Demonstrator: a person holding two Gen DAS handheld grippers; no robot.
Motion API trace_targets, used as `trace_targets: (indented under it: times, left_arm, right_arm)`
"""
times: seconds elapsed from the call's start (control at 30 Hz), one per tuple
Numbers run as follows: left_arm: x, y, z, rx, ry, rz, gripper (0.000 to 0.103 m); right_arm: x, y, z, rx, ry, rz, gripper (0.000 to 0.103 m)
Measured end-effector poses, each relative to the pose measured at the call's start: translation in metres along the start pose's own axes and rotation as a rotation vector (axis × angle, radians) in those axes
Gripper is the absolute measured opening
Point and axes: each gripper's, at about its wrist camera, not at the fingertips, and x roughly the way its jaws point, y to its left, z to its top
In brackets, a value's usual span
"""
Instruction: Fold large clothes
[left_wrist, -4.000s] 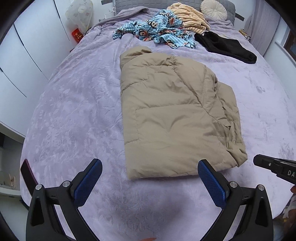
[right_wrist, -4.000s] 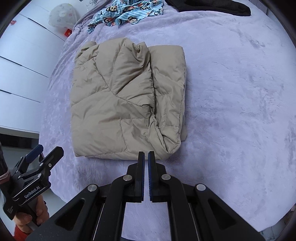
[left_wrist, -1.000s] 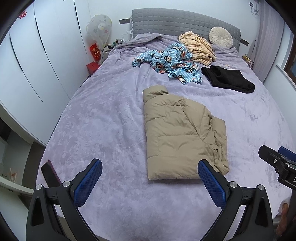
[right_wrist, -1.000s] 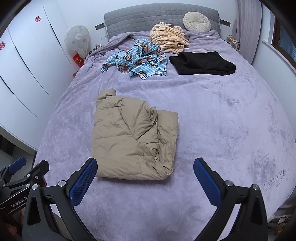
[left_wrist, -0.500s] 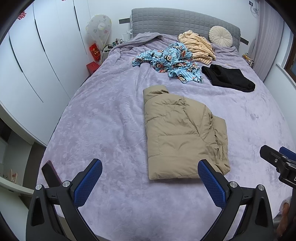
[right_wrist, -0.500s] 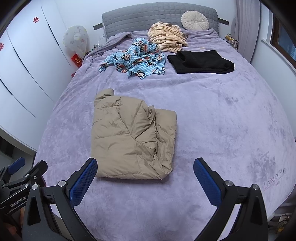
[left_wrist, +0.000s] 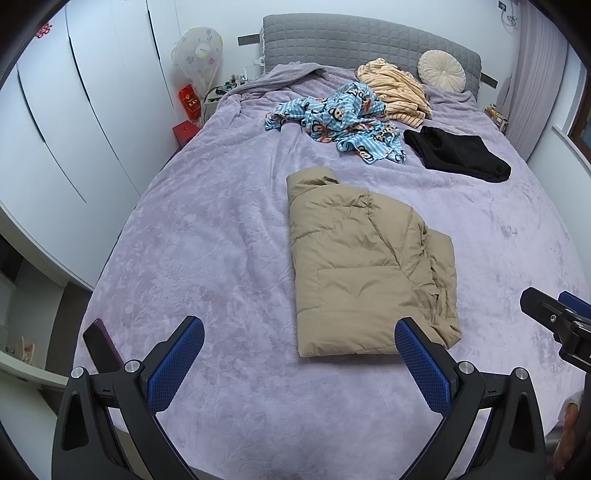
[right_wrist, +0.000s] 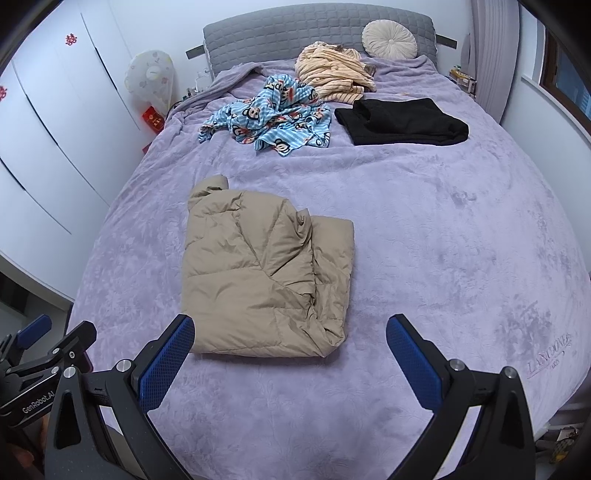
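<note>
Both my left gripper (left_wrist: 299, 365) and right gripper (right_wrist: 290, 356) hang spread wide and empty above the bed's foot. Beyond them, the folded tan puffer jacket (right_wrist: 266, 277) lies compact on the lilac plush bedspread (right_wrist: 443, 229), seemingly finished, so nothing needs holding.

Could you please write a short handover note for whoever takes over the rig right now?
Left gripper: open, empty, held back at the foot of the bed.
Right gripper: open, empty, also clear of the clothes.
Done: tan puffer jacket lies folded near the foot.
Left: blue monkey-print garment and striped peach garment lie crumpled near the headboard. The black garment beside them looks roughly folded.
</note>
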Motion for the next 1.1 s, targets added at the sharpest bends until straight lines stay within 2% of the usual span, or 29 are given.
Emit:
trace_targets:
  times: [1.1]
  left_arm:
    - [0.0082,0.0083,-0.0028,0.006,0.010,0.001,0.103]
  right_arm:
    - [0.0016,-0.0010,-0.0019,0.003,0.005,0.003,0.103]
